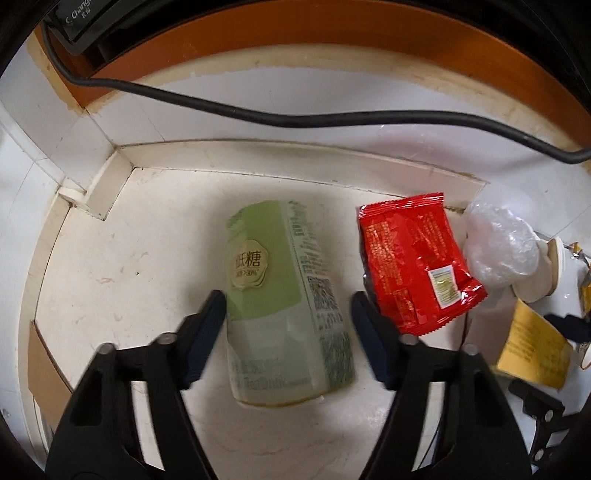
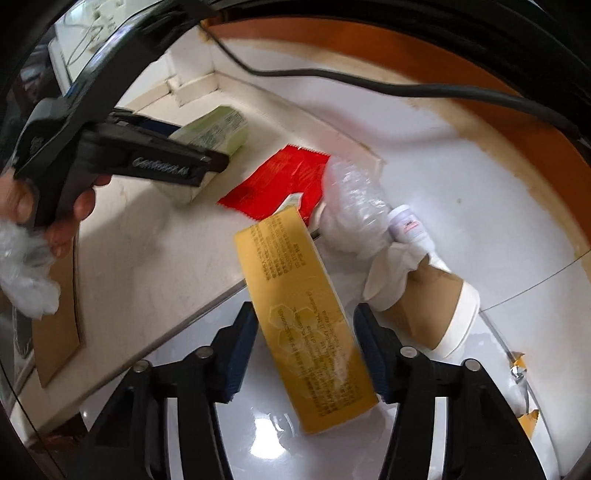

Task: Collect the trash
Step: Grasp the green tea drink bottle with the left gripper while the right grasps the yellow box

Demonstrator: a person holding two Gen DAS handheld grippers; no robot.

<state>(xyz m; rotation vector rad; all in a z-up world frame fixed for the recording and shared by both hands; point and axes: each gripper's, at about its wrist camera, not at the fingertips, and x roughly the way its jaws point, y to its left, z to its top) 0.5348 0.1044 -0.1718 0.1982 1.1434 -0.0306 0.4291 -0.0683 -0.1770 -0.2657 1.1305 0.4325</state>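
A green tea drink carton (image 1: pixel 284 295) lies on the cream floor slab. My left gripper (image 1: pixel 288 306) is open, its fingers on either side of the carton with small gaps. The carton also shows in the right wrist view (image 2: pixel 218 127). A red snack wrapper (image 1: pixel 417 262) lies right of it, also in the right wrist view (image 2: pixel 280 182). A yellow packet (image 2: pixel 303 325) lies between the open fingers of my right gripper (image 2: pixel 304 332); it shows at the edge of the left wrist view (image 1: pixel 532 350). A crumpled clear plastic bag (image 2: pixel 351 206) lies beyond it.
A black cable (image 1: pixel 295 118) runs along the white wall above an orange-brown band (image 1: pixel 332 33). A small white bottle (image 2: pixel 406 225) and a paper cup (image 2: pixel 424 295) lie right of the plastic bag. A cardboard piece (image 2: pixel 59 321) lies on the slab's left.
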